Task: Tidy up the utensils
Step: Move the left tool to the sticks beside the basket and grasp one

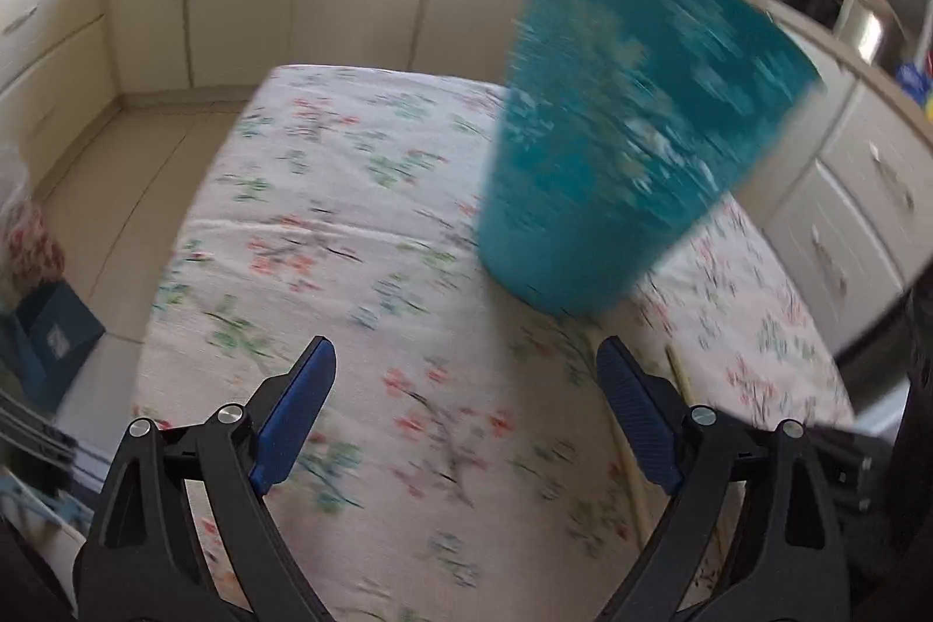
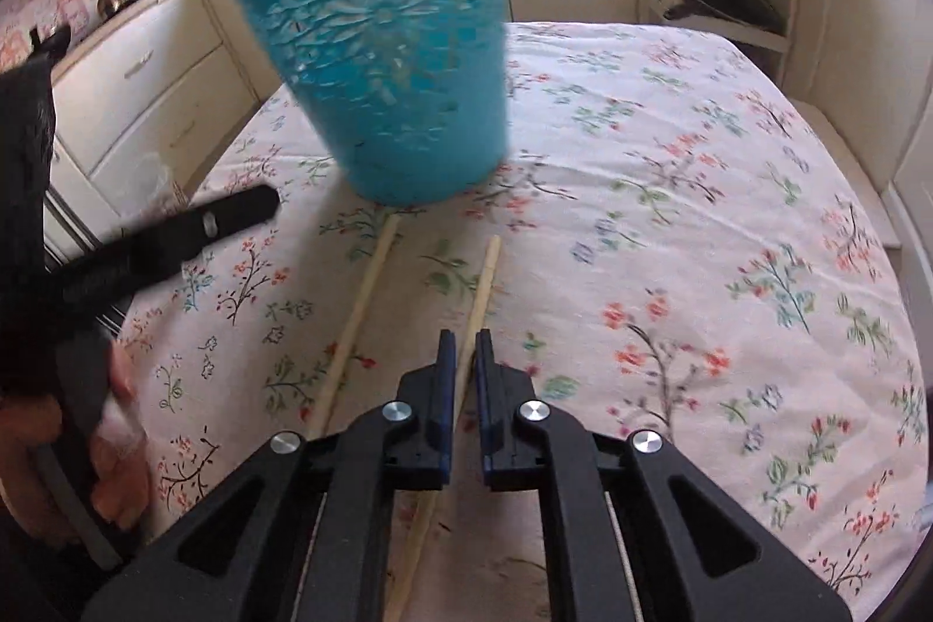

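Chopsticks lie on the flowered cloth [image 2: 670, 225] that covers the counter, both on the near side of the blue cup [image 2: 379, 39]. The left chopstick [image 2: 355, 324] runs from just under the cup's base toward the camera, and its far tip is hidden by the cup. The right chopstick [image 2: 481, 290] lies just beside it, its far end stopping short of the cup. Its near part passes between the fingers of the right gripper [image 2: 465, 359], whose pads sit close together around the stick; whether they actually press on it is hard to make out. Lower down, the stick is cut off by the gripper's black frame.

The cup stands on the cloth, tilted in both views by the lens, and its cut-out flower pattern is smeared by blur. Its rim is cut off at the top of the right wrist view.

The left gripper [image 1: 466, 359] hovers over the cloth on the near side of the cup, its blue pads wide apart with nothing between them. In its view only a short length of one chopstick [image 1: 679, 377] shows beside the right finger; the rest is hidden behind the gripper. The left gripper's body [image 2: 175, 231] also shows left of the cup in the right wrist view, blurred.
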